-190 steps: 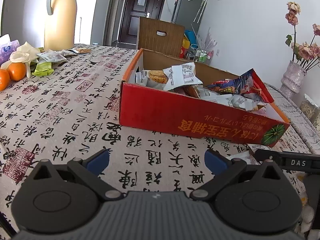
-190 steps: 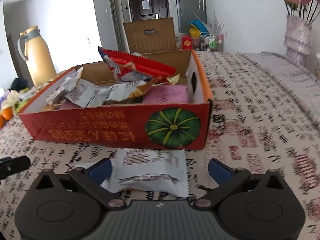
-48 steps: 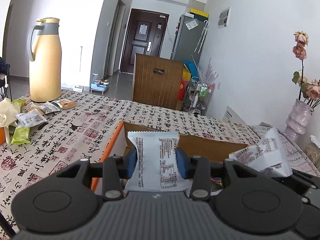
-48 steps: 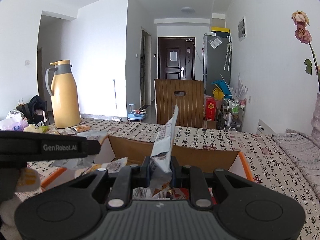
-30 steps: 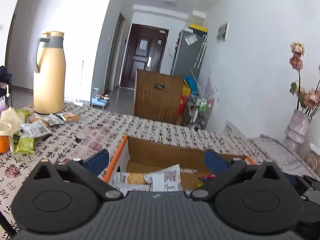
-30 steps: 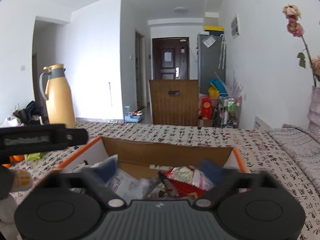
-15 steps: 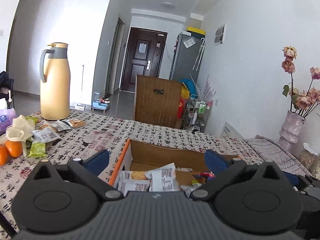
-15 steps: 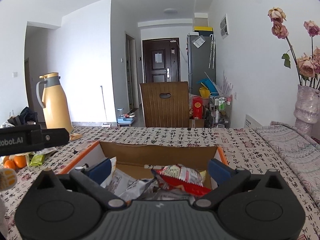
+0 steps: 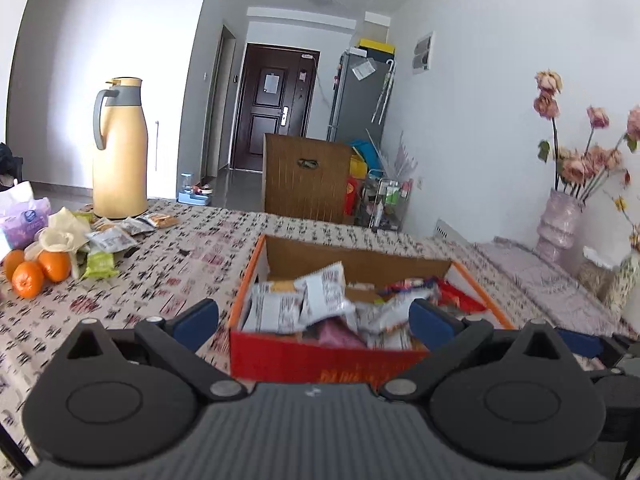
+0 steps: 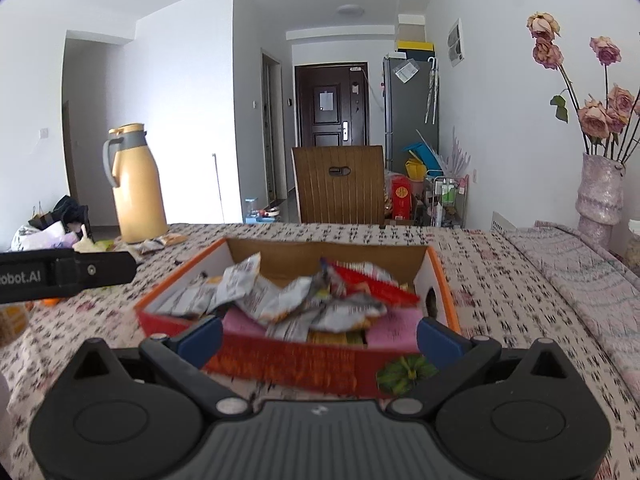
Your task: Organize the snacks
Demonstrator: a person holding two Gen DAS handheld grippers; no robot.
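A table (image 9: 192,280) in calligraphy-print cloth bears a snack box (image 9: 320,354), oranges (image 9: 28,278), loose packets (image 9: 114,238), a yellow jug (image 9: 119,148).

My left wrist camera looks forward over its fingers (image 9: 196,322), low above the tabletop (image 9: 168,280), close to the snack box (image 9: 320,356), facing the far door (image 9: 276,108). My right wrist camera sits beside it, slightly rightward, aimed the same way. Both share the snack box (image 10: 304,364), thermos (image 10: 138,188), chair (image 10: 340,190), door and vase (image 10: 600,196).
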